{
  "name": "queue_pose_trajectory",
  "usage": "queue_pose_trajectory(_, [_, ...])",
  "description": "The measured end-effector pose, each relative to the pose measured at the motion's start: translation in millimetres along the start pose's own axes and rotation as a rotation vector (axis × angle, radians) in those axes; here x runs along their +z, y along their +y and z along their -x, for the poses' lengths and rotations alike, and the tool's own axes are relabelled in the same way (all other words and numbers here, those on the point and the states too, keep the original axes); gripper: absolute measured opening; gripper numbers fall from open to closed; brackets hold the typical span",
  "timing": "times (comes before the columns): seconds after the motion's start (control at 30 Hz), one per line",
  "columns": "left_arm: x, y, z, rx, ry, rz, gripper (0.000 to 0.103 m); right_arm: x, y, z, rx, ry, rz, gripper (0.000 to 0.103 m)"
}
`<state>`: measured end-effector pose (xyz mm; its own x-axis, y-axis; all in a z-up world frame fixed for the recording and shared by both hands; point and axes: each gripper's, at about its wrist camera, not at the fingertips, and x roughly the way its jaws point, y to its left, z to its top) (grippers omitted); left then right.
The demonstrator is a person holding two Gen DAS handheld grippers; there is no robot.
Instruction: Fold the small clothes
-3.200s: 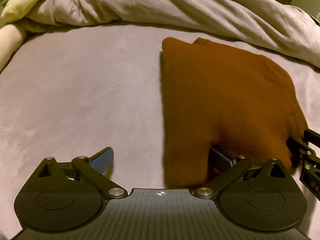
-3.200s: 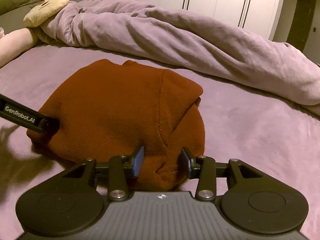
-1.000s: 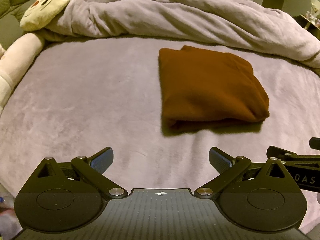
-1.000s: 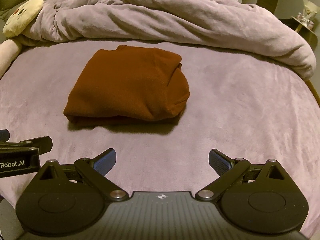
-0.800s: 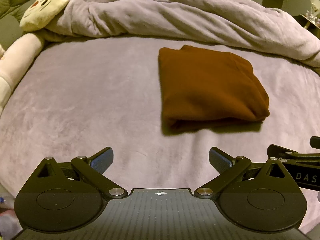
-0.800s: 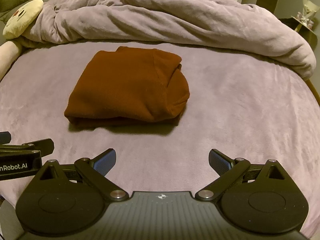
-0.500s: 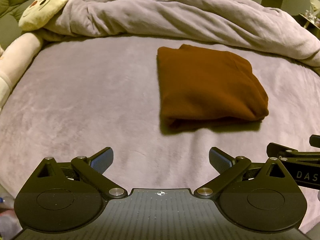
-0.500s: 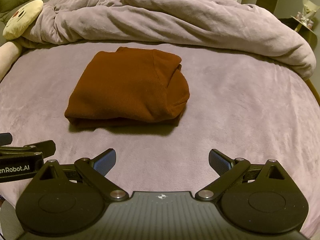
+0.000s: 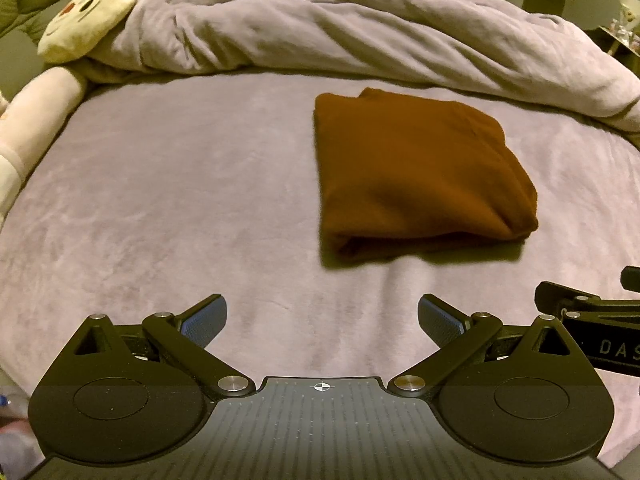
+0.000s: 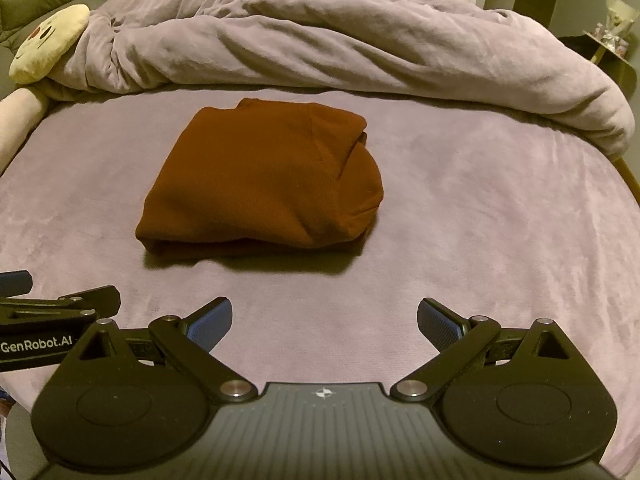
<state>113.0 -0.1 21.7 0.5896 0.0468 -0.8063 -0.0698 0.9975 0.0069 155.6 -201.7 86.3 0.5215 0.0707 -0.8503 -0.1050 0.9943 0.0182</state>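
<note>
nearest, the left gripper (image 9: pixel 319 318) and the right gripper (image 10: pixel 324 318) each hover over the mauve bedspread (image 9: pixel 160 200) with fingers spread wide and nothing between them, both short of the garment. a little farther on lies the rust-brown folded garment (image 10: pixel 260 180), flat on the bedspread and touching neither gripper. beyond it a bunched duvet (image 10: pixel 340 48) runs across the bed, a cream plush toy (image 9: pixel 86 20) at its left end.

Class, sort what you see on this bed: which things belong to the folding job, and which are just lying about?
Belongs to the job:
brown garment, folded
left gripper, open
right gripper, open

Just lying about:
crumpled duvet
plush toy
bed sheet
</note>
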Motion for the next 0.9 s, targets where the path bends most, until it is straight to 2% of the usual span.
queue_pose_trajectory(0.9, [0.2, -0.3, 2.2, -0.003, -0.008, -0.013, 0.103, 3.1, -1.1, 4.1, 0.001, -0.013, -0.002, 0.099])
